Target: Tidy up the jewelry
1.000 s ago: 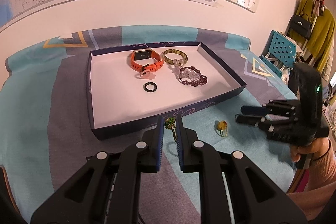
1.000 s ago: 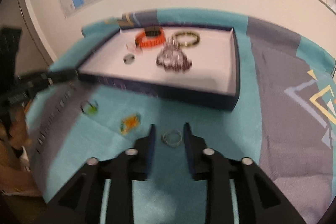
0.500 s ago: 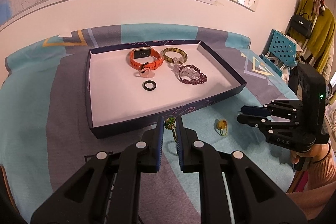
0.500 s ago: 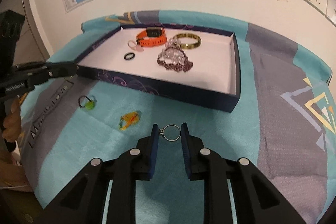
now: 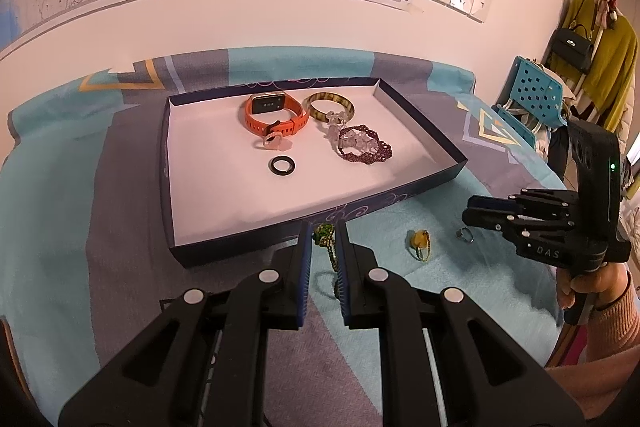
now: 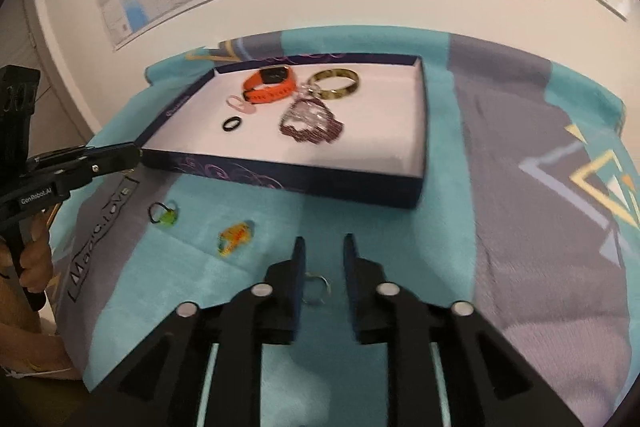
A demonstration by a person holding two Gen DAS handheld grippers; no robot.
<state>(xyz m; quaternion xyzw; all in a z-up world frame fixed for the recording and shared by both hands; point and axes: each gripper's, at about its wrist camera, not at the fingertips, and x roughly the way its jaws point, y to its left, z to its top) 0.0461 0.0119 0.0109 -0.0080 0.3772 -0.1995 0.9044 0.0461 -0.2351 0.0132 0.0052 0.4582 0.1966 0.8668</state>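
Silver ring (image 6: 316,289) on teal cloth, three rings outside tray (image 5: 420,187).

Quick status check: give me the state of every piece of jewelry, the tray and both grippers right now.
Dark blue open tray: on the cloth, partly filled.
Orange strap watch: in the tray.
Black ring: flat in the tray.
Green bead piece: outside the tray, between the left gripper fingers.
Yellow ring: on the cloth.
Thin silver ring: on the cloth, ungripped.
Right gripper: opening, over the silver ring.
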